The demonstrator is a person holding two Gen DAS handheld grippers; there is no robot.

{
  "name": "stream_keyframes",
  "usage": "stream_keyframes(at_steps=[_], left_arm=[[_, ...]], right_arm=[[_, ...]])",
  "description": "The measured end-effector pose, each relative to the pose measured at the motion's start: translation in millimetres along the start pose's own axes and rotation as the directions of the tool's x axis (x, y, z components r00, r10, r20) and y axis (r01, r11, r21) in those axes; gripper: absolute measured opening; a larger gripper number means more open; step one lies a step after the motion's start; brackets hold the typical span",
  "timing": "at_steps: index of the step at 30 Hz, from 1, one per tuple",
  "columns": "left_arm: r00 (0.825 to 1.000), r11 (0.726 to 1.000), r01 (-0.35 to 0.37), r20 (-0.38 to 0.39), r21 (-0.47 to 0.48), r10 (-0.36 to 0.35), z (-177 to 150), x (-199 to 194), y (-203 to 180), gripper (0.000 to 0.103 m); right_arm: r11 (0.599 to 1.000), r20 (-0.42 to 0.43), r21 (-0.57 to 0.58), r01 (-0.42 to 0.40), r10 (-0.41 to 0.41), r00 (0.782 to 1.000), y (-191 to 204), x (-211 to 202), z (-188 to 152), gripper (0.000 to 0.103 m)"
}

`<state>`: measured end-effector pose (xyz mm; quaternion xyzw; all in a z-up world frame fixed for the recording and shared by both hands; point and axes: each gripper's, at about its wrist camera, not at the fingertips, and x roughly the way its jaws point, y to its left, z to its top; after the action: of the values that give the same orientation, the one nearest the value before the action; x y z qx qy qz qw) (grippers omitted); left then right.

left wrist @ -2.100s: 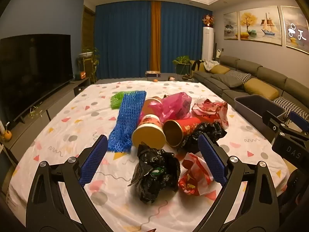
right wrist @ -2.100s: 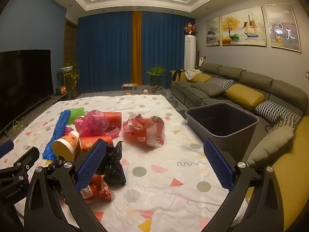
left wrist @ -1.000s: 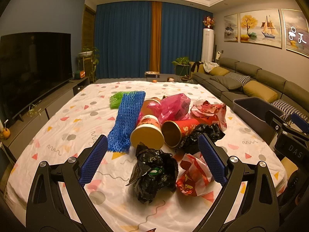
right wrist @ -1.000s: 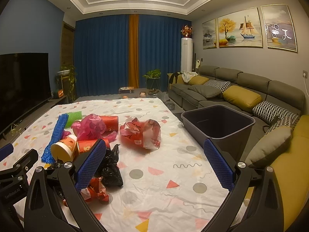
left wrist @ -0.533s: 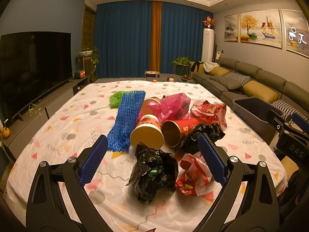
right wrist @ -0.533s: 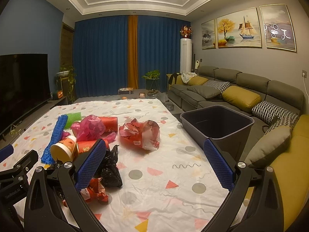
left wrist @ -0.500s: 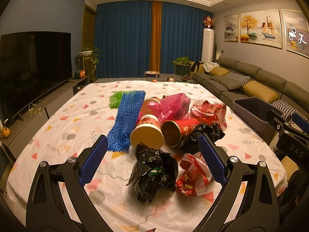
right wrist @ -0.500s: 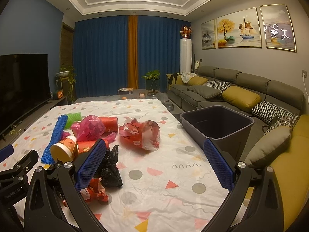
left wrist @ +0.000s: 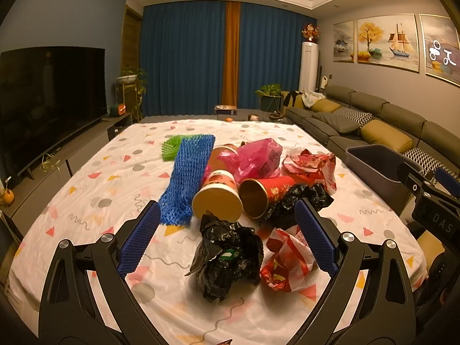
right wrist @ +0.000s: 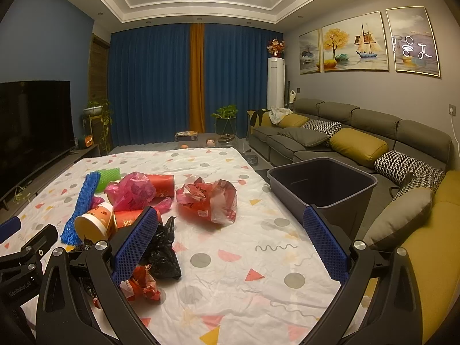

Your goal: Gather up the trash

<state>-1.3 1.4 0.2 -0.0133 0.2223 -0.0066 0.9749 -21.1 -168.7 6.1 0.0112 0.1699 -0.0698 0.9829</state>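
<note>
White patterned sheet [left wrist: 109, 178] carries the trash heap | grey bin [right wrist: 322, 184] empty beside it | black bag [left wrist: 227, 256] nearest | left gripper [left wrist: 227, 241] spread wide above it, right gripper [right wrist: 230, 244] agape, both empty | step: first pick not begun; next: lower, close on bag.

Trash pile lies on the patterned sheet: crumpled black bag [left wrist: 227, 256] nearest, red-white wrapper [left wrist: 287, 261] just right of it. Behind, 2 paper cups on their sides, mouths toward camera: cream-rimmed cup [left wrist: 217, 198] and red cup [left wrist: 264, 194], touching. 2nd black bag [left wrist: 299, 198] lies against the red cup. Blue foam net [left wrist: 189, 178] stretched flat at left, green net [left wrist: 171, 146] behind it. Pink bag [left wrist: 256, 158] and crumpled red bag [left wrist: 312, 165] farther back. Dark bin [right wrist: 322, 184] stands upright, empty, beside the right edge.
</note>
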Motion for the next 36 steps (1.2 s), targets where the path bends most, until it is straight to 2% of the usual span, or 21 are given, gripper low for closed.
stream_keyframes(at_steps=[36], left_arm=[[1.0, 1.0, 0.003, 0.002, -0.006, -0.003, 0.2, -0.2, -5.8, 0.093]], right_arm=[[1.0, 0.0, 0.002, 0.003, -0.003, 1.0, -1.3, -0.2, 0.9, 0.098]])
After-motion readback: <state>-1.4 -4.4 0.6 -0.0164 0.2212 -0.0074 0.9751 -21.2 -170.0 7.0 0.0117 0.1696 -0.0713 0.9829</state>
